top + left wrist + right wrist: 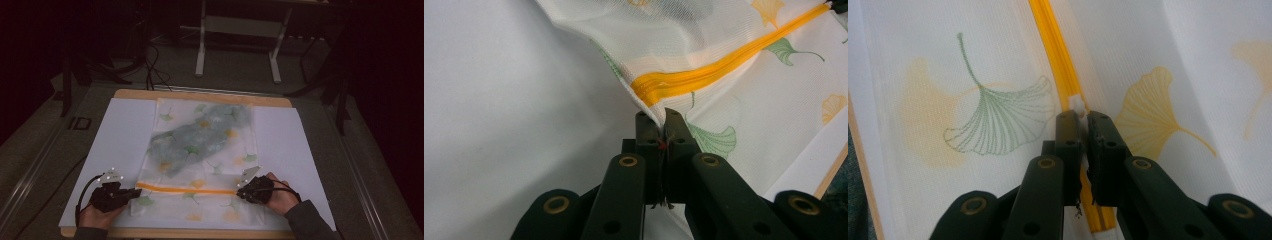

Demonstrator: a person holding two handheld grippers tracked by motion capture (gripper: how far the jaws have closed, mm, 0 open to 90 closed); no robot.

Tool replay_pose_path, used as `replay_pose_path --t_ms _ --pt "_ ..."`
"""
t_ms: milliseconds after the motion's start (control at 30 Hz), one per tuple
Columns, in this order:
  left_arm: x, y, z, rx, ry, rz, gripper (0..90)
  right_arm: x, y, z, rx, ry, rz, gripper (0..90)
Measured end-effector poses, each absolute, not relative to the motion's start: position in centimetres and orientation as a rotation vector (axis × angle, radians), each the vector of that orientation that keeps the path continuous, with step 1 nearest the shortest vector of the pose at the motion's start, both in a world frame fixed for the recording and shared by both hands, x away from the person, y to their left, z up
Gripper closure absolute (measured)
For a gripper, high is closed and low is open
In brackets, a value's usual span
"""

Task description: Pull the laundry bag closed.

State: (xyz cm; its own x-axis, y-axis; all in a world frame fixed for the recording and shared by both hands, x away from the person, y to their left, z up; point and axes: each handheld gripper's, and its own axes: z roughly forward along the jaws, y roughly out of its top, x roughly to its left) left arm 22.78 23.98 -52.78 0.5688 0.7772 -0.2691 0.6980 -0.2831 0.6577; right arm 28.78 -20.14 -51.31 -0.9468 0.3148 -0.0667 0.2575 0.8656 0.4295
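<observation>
Two grippers work on one mesh bag that lies flat in the middle of a white sheet on the table. The bag is white with leaf pictures, and something grey-blue sits inside it at the far part. An orange zipper runs from left to right across the near part of the bag. The left gripper is clenched on the bag's left edge, right at the end of the zipper, and lifts the cloth there a little. The right gripper is clenched on the small white pull at the right end of the zipper. I think the step in hand is working the zipper: one side holds the bag, the other side moves the pull. The next move calls for the left gripper to hold tight while the right one slides the pull straight along the orange line, so the mesh does not bunch up. It is hard to tell if the zipper is open or closed. The grey-blue thing is blurry through the mesh, so I cannot say what it is. The room around the table is very dark.
</observation>
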Motion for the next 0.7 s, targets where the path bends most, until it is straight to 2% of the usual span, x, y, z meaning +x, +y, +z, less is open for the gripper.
replay_pose_path --t_ms 700 --pt "22.8 24.1 -52.8 2.042 1.179 0.136 88.2 28.7 -21.9 -51.0 0.48 2.904 0.611 84.5"
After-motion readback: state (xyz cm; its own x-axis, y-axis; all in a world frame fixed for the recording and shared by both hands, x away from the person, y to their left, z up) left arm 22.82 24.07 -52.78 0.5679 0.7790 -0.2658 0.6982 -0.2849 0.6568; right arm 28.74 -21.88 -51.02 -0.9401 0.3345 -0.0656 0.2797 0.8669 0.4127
